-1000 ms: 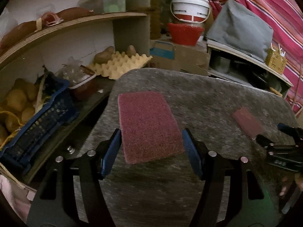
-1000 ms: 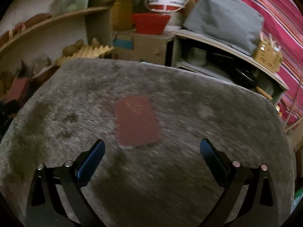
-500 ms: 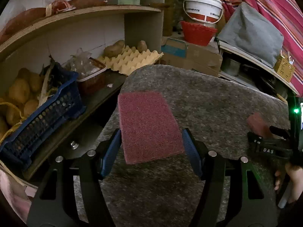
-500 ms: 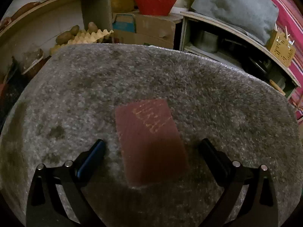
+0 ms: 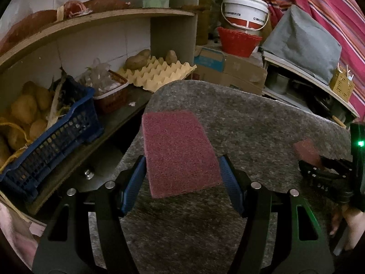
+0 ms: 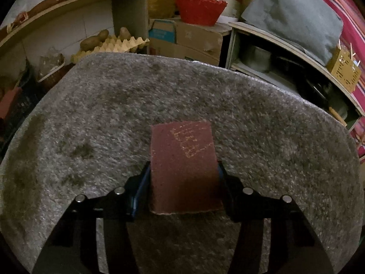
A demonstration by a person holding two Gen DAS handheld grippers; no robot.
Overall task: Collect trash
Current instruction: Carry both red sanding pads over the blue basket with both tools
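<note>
My left gripper (image 5: pixel 182 175) is shut on a pink-red scouring pad (image 5: pixel 178 150) and holds it above the left edge of the grey felt-covered table (image 5: pixel 251 123). My right gripper (image 6: pixel 183 182) is shut on a dark red rectangular sheet with faint yellow marks (image 6: pixel 184 159), low over the table (image 6: pixel 114 105). In the left wrist view the right gripper (image 5: pixel 324 171) shows at the far right with the dark red sheet (image 5: pixel 305 150) in it.
Left of the table a shelf holds a blue crate of potatoes (image 5: pixel 45 132), a small red basket (image 5: pixel 109 93) and an egg tray (image 5: pixel 155 73). Behind stand cardboard boxes (image 5: pixel 228 68), a red bowl (image 5: pixel 237 41), a white bucket (image 5: pixel 244 11) and a grey cover (image 5: pixel 301 43).
My right gripper moved forward over the dark red sheet and closed on it. My left gripper, still holding the pad, shifted a little left toward the shelf.
</note>
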